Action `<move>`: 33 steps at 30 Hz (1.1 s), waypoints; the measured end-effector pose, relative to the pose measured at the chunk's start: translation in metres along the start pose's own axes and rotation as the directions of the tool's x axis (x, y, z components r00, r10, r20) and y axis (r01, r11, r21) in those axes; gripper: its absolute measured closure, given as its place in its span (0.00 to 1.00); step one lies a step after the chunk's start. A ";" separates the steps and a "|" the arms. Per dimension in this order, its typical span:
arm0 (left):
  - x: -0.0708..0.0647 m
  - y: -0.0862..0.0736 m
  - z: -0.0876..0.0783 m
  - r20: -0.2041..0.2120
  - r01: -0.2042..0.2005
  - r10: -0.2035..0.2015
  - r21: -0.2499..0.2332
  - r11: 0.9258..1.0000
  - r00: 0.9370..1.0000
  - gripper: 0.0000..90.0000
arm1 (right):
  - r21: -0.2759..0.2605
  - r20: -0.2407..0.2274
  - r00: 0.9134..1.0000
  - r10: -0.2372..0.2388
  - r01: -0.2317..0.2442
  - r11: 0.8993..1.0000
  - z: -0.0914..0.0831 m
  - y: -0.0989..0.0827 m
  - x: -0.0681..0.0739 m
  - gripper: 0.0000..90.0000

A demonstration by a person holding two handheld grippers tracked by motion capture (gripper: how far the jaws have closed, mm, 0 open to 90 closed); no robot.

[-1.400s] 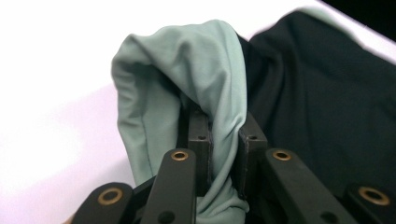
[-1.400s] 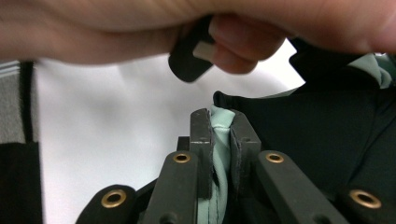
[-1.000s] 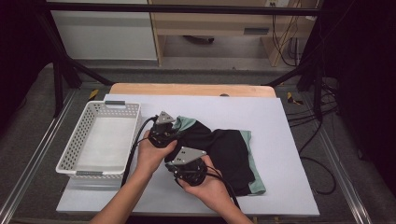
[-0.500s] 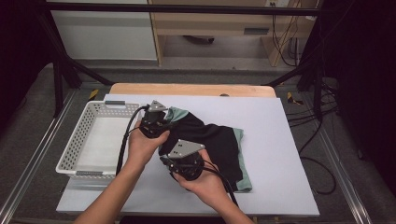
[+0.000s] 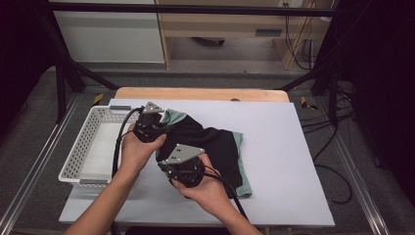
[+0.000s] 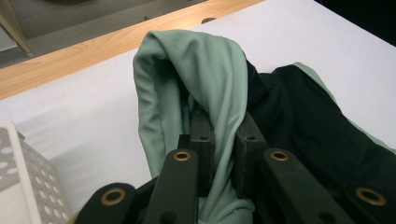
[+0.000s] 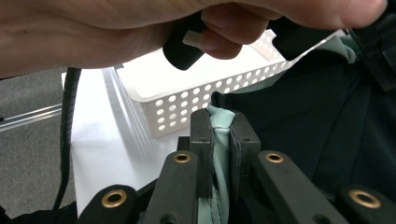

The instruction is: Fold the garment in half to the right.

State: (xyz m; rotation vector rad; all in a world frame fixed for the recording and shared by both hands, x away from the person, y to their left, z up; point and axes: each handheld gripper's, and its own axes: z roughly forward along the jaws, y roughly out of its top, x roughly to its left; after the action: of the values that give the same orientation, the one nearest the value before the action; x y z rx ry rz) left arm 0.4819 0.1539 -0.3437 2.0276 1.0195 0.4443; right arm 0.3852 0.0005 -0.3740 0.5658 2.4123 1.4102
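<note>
Over white table (image 5: pixel 293 147), both claws pinch garment (image 5: pixel 215 147).

No legible text, labels, brand marks, numbers or signs in the high view or either gripper view; all surfaces are plain and unmarked.

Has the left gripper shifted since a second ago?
Yes. The left gripper has moved left toward the white basket, dragging the garment with it.
</note>
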 end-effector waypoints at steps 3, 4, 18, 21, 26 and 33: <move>0.001 -0.001 -0.002 -0.002 0.000 0.000 0.000 1.000 1.000 0.90 | -0.003 -0.001 1.000 -0.004 0.004 1.000 0.001 0.002 0.002 0.92; 0.002 -0.002 -0.004 -0.004 -0.003 0.003 -0.004 1.000 1.000 0.90 | -0.004 -0.005 1.000 -0.002 0.002 1.000 0.002 0.003 0.002 0.92; 0.014 -0.010 -0.018 -0.022 0.002 -0.002 0.003 1.000 1.000 0.90 | 0.009 -0.021 1.000 -0.009 0.009 1.000 0.015 0.011 0.013 0.92; 0.019 -0.011 -0.022 -0.025 0.009 -0.009 0.004 1.000 1.000 0.90 | 0.001 -0.024 1.000 -0.010 0.010 1.000 0.018 0.016 0.015 0.92; 0.027 -0.011 -0.030 -0.041 0.013 -0.013 0.002 1.000 0.999 0.90 | -0.006 -0.024 1.000 -0.014 0.014 1.000 0.023 0.025 0.019 0.92; 0.035 -0.012 -0.038 -0.060 0.015 -0.014 0.007 1.000 0.998 0.90 | -0.019 -0.024 1.000 -0.009 0.009 1.000 0.032 0.033 0.024 0.92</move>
State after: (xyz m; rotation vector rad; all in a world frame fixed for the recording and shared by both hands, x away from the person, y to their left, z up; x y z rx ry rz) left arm 0.4745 0.2053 -0.3308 2.0231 1.0725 0.4966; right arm 0.3838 0.0512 -0.3612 0.5356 2.4139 1.4429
